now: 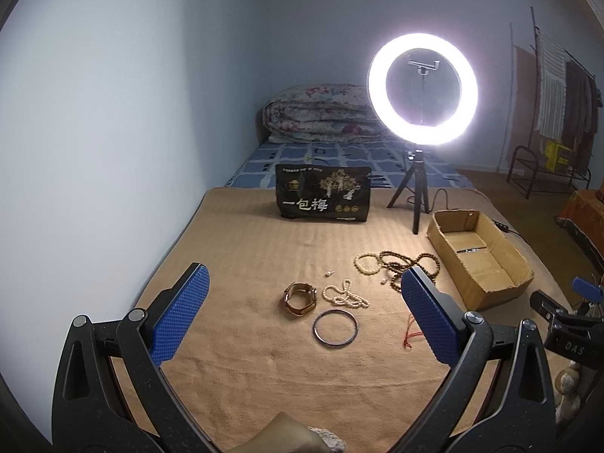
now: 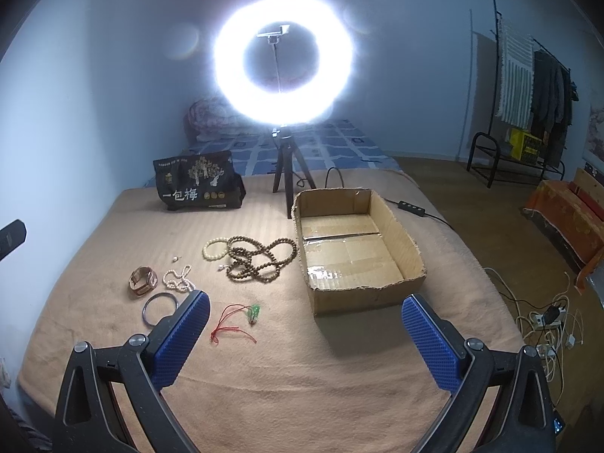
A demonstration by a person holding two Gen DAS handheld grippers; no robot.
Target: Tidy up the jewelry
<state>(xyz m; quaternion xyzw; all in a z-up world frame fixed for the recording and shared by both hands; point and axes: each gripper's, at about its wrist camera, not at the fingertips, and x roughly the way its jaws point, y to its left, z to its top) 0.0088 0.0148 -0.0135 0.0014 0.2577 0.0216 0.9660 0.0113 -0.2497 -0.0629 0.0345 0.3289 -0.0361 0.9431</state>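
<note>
Both claws, the left gripper (image 1: pixel 304 283) and right gripper (image 2: pixel 305 311), are spread wide and hold nothing. The jewelry, like the brown bead necklace (image 2: pixel 260 258), lies left of the empty cardboard box (image 2: pixel 411 243), probably waiting for collection

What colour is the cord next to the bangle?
Red cord with a green pendant, clearest in the right wrist view.
</note>
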